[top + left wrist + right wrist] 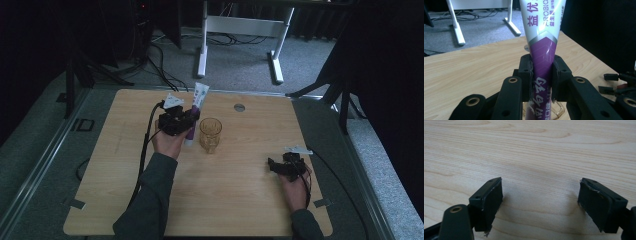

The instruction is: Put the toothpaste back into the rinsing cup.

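One tube point(196, 111) of toothpaste (white at the broad end, purple toward the cap) is clamped between the jaws of the left gripper point(192, 117), its purple part pinched by both pads and held above the table, just beside the one amber glass mug point(210, 134); the mug stands upright near the middle of the board; the right gripper point(272, 165) rests low at the right side, well apart from both, its jaws spread wide with nothing between them; two grippers, one in each hand; the table point(240, 190) is pale wood grain with one small round metal disc point(239, 107) near its far edge; beyond lie grey carpet, loose cables, a white desk frame point(240, 30) and dark curtains.
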